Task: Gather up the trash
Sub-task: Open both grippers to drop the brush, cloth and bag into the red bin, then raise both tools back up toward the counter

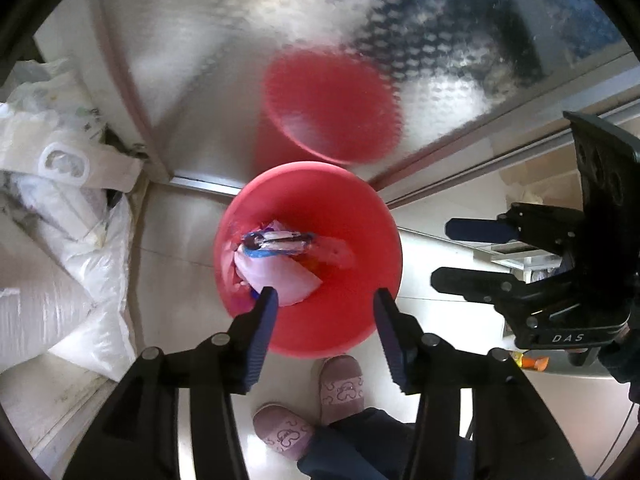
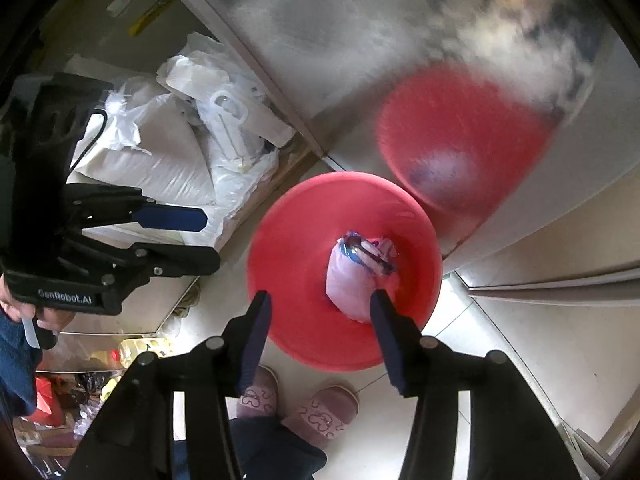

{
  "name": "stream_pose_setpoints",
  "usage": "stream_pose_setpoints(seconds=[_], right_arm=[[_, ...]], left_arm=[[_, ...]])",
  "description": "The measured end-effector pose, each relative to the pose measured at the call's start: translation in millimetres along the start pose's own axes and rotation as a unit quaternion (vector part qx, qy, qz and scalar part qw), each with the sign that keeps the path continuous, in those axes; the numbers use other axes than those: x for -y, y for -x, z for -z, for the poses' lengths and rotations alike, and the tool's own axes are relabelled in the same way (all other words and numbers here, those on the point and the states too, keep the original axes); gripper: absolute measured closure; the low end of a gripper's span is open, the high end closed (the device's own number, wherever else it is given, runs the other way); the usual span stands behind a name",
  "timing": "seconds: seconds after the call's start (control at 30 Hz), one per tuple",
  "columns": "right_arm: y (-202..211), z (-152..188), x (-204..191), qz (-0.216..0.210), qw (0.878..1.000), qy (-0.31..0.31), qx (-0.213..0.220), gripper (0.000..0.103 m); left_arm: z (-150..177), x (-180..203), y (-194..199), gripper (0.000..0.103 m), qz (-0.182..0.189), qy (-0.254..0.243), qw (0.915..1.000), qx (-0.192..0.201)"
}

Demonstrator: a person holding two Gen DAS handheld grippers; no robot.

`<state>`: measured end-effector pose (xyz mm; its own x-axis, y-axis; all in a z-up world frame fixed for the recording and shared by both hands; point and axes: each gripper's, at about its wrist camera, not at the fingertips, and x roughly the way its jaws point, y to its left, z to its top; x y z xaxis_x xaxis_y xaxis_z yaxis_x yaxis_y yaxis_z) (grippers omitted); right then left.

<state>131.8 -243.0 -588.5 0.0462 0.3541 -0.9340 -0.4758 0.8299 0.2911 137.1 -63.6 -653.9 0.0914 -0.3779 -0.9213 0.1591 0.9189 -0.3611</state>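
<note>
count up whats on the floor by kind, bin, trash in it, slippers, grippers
round red plastic bin: 1
pale pink tied trash bag inside it: 1
pink fabric slippers: 2
black two-finger grippers with blue pads, left gripper and right gripper: 2
total: 6

Red bin's reflection [image 1: 328, 108] smeared in the patterned metal door at upper centre; trash bundle [image 2: 356, 276] partly hidden behind a fingertip; slippers [image 1: 340, 388] cut by trouser legs.

White plastic sacks [image 1: 68, 248], pink slippers [image 1: 340, 388], frosted glass door [image 1: 200, 60]
</note>
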Motion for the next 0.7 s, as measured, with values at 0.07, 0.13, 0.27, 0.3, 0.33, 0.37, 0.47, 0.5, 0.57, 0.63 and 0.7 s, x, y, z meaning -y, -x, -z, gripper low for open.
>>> stream_pose_setpoints(seconds=[0.07, 0.13, 0.27, 0.3, 0.33, 0.37, 0.47, 0.5, 0.57, 0.63, 0.7], right_arm=[[6.3, -1.1, -8.7, 0.011, 1.0, 0.01, 0.001, 0.055], [16.9, -1.7, -18.5, 0.017, 1.0, 0.023, 0.002, 0.055], [42.2, -2.0, -40.1, 0.04, 0.998, 0.054, -0.01, 0.054], [52.7, -2.0, -46.1, 0.046, 0.997, 0.062, -0.008, 0.054], [64.1, -2.1, -51.4, 0.049, 0.997, 0.066, -0.007, 0.054], [73.9, -1.7, -54.8, 0.05, 0.997, 0.065, -0.005, 0.054], [113.0, -1.0, -64.9, 0.047, 0.998, 0.051, 0.007, 0.054], [126.8, -0.5, -71.2, 0.05, 0.997, 0.051, 0.011, 0.054], [150.8, 0.4, -85.1, 0.049, 0.997, 0.052, 0.012, 0.054], [177.1, 0.6, -100.2, 0.047, 0.998, 0.051, 0.013, 0.052], [206.0, -0.1, -116.7, 0.053, 0.996, 0.059, 0.025, 0.044]], left_arm=[[2.2, 1.6, 12.1, 0.042, -0.01, -0.006, 0.9999, 0.003], [3.4, 8.5, 24.2, 0.032, -0.021, -0.017, 0.9996, 0.005], [6.7, 28.0, 59.6, 0.019, -0.025, -0.049, 0.9984, 0.012], [7.4, 31.7, 70.4, 0.018, -0.025, -0.053, 0.9982, 0.015], [8.1, 36.1, 82.8, 0.018, -0.027, -0.057, 0.9978, 0.019], [9.0, 40.5, 95.2, 0.018, -0.028, -0.06, 0.9975, 0.022], [12.5, 54.5, 136.2, 0.018, -0.023, -0.061, 0.9973, 0.032], [13.8, 59.9, 152.4, 0.018, -0.021, -0.062, 0.9972, 0.036], [16.5, 73.2, 184.1, 0.018, -0.023, -0.068, 0.9965, 0.043], [18.9, 88.8, 217.0, 0.018, -0.029, -0.081, 0.9951, 0.049], [20.6, 103.1, 249.6, 0.018, -0.042, -0.09, 0.9934, 0.057]])
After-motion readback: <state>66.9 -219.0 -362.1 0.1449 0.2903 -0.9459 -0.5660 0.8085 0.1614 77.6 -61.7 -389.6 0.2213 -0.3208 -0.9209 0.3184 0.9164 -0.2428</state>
